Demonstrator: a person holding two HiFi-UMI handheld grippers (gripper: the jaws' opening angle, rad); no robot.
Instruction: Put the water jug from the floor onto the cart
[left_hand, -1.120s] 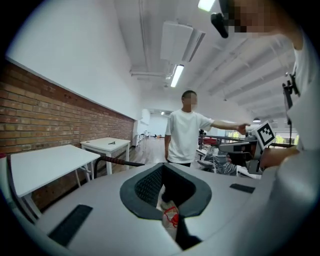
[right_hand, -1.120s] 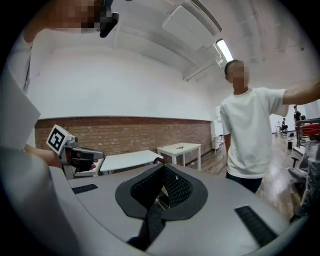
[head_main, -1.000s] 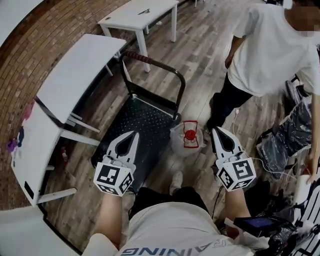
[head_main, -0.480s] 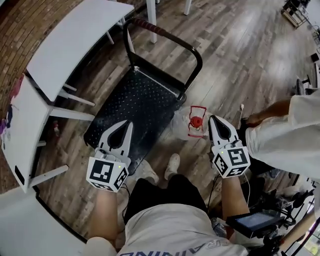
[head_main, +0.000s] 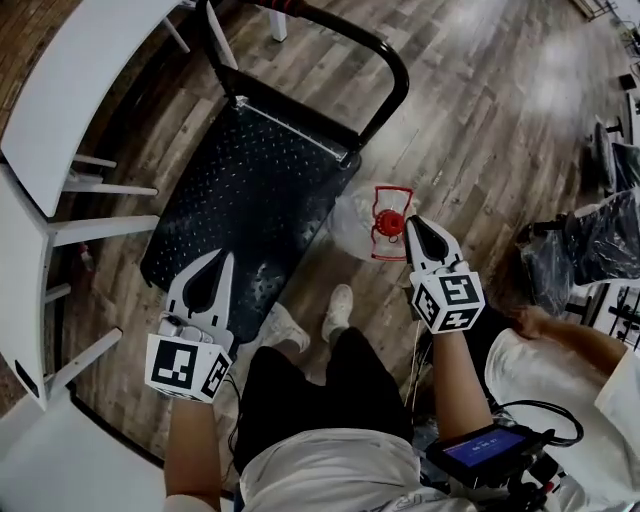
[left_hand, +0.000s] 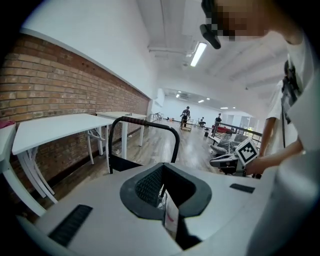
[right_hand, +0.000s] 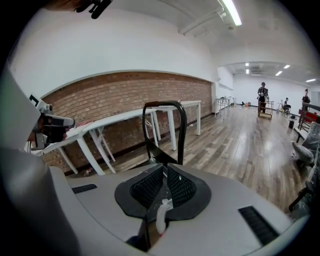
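Note:
The water jug (head_main: 350, 228) is a clear bottle with a red cap and carrying handle (head_main: 391, 222). It stands on the wood floor, just off the right near corner of the black cart (head_main: 250, 190). My right gripper (head_main: 411, 221) is shut and empty, its tip right beside the red handle; I cannot tell if it touches. My left gripper (head_main: 225, 255) is also shut and empty, over the cart's near edge. The cart's push bar (left_hand: 145, 125) rises ahead of the left gripper (left_hand: 162, 167). That bar (right_hand: 165, 105) also stands beyond the right gripper (right_hand: 164, 170). Neither gripper view shows the jug.
White tables (head_main: 70, 100) stand along the brick wall (left_hand: 45, 85) left of the cart. My shoes (head_main: 338, 305) are just behind the cart and jug. Another person (head_main: 565, 355) crouches at the lower right. Dark bags (head_main: 600, 235) lie at the right.
Both grippers have sunk towards the floor. The right one has closed in on the jug's red handle. The bystander has gone from the upper right to the lower right.

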